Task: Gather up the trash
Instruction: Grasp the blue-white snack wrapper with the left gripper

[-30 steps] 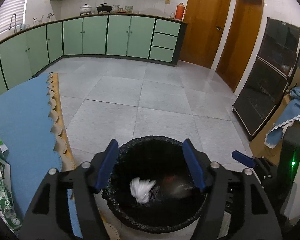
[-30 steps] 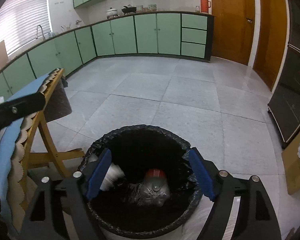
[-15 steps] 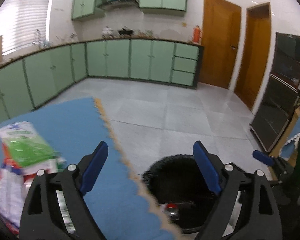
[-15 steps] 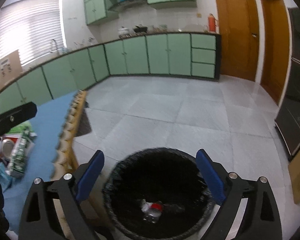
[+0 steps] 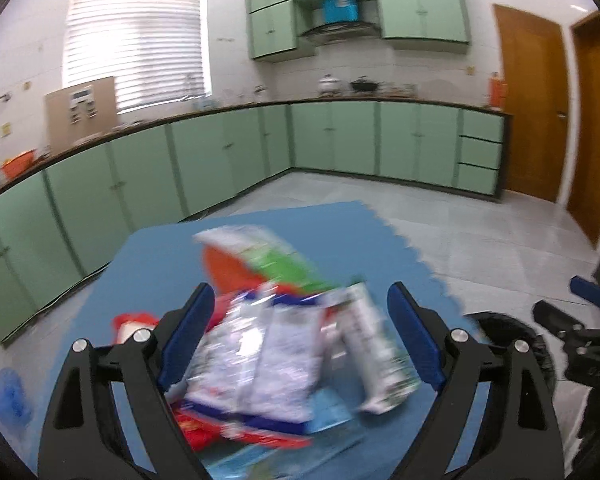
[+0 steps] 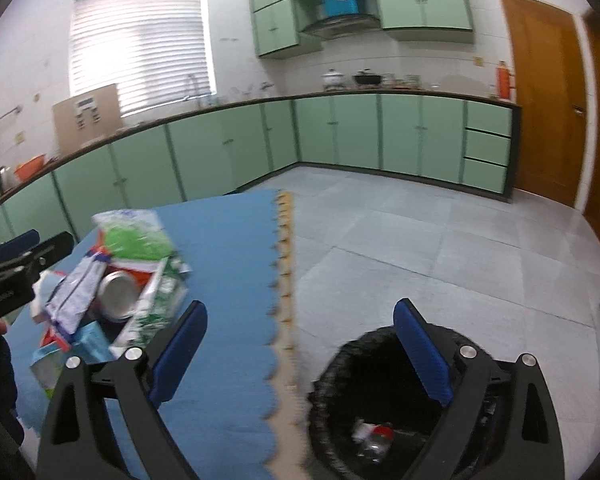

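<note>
Both grippers had swung away from the bin since the earlier frames: a second before, each wrist camera looked straight down into the black-lined trash bin, and now both faced the kitchen, with the blue-covered table (image 5: 152,264) filling the lower left of each view.

On that table lay the pile of trash (image 5: 276,344), a heap of flattened cartons, printed wrappers and a metal can. From the left gripper (image 5: 300,340) the pile sat directly ahead, framed between its blue pads, so this hand looked the nearer and better lined up. Its jaws stood wide and released, pressing on nothing. A white-and-green carton (image 5: 376,356) at the pile's right side ran with its long axis roughly away from the camera, close to the line the jaws pointed along, which would probably suit a sideways pinch.

The right gripper (image 6: 300,354), also spread wide and empty, hung over the table's scalloped edge, with the pile (image 6: 112,284) well off to its left and the trash bin (image 6: 332,380) just below its right finger. A crumpled bottle with a red cap (image 6: 374,436) lay at the bin's bottom.

Motion blur smeared the pile in the left view, so individual wrappers were hard to separate. What lay under the heap was hidden, and the bin's near rim was cut off by the fingers.
</note>
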{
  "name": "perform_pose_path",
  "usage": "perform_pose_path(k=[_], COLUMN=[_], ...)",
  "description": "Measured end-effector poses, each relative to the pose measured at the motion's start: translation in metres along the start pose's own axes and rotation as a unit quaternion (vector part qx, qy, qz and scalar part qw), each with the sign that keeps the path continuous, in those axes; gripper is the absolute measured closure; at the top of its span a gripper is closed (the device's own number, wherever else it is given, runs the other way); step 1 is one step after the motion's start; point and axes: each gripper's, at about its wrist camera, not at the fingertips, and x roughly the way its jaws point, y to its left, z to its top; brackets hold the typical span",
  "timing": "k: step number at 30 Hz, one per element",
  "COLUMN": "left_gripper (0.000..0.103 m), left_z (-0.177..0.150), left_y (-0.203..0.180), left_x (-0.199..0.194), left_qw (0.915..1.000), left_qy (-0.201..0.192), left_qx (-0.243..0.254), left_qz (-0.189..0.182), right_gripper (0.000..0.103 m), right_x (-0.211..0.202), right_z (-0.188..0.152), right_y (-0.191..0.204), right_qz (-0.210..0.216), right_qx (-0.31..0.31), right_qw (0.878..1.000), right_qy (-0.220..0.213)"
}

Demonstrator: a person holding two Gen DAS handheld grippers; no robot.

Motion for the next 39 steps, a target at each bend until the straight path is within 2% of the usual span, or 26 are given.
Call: perform_pose_path(k=[3, 7, 16, 30, 33, 34, 36, 38, 39], left_gripper=[0.018, 0.018, 0.020, 0.023, 0.036, 0.045, 0.051, 0.075, 0.077], left_z=[-0.009, -0.025, -0.058, -0.071, -0.070, -0.069, -0.067, -0.065, -0.064], left_y=[0.025, 0.049, 0.065, 0.080, 0.080, 0.080, 0.079, 0.076, 0.075], left_x=[0.006, 0.009, 0.017, 0.036, 0.034, 0.032, 0.031, 0.028, 0.027], left_qw=[0.9993, 0.9977, 0.9939, 0.9847, 0.9839, 0.9841, 0.9844, 0.9861, 0.9865], left_qy=[0.025, 0.051, 0.088, 0.118, 0.114, 0.110, 0.107, 0.100, 0.097], left_qx=[-0.016, -0.036, -0.067, -0.123, -0.131, -0.134, -0.134, -0.127, -0.126], left_qz=[0.023, 0.027, -0.001, -0.037, -0.040, -0.041, -0.042, -0.039, -0.040], right_gripper=[0.011, 0.011, 0.011, 0.011, 0.011, 0.011, 0.011, 0.011, 0.011], right_x=[0.004, 0.008, 0.014, 0.018, 0.018, 0.018, 0.019, 0.019, 0.019], right_z=[-0.001, -0.004, -0.009, -0.011, -0.012, -0.012, -0.012, -0.012, -0.012], right_y=[0.020, 0.038, 0.057, 0.063, 0.063, 0.063, 0.062, 0.062, 0.062], right_qz=[0.015, 0.026, 0.032, 0.032, 0.032, 0.032, 0.032, 0.032, 0.032], right_qx=[-0.017, -0.036, -0.056, -0.063, -0.063, -0.063, -0.061, -0.061, -0.062], right_qw=[1.000, 0.999, 0.998, 0.997, 0.997, 0.997, 0.997, 0.997, 0.997], right_qy=[0.004, 0.012, 0.020, 0.027, 0.028, 0.028, 0.028, 0.029, 0.028])
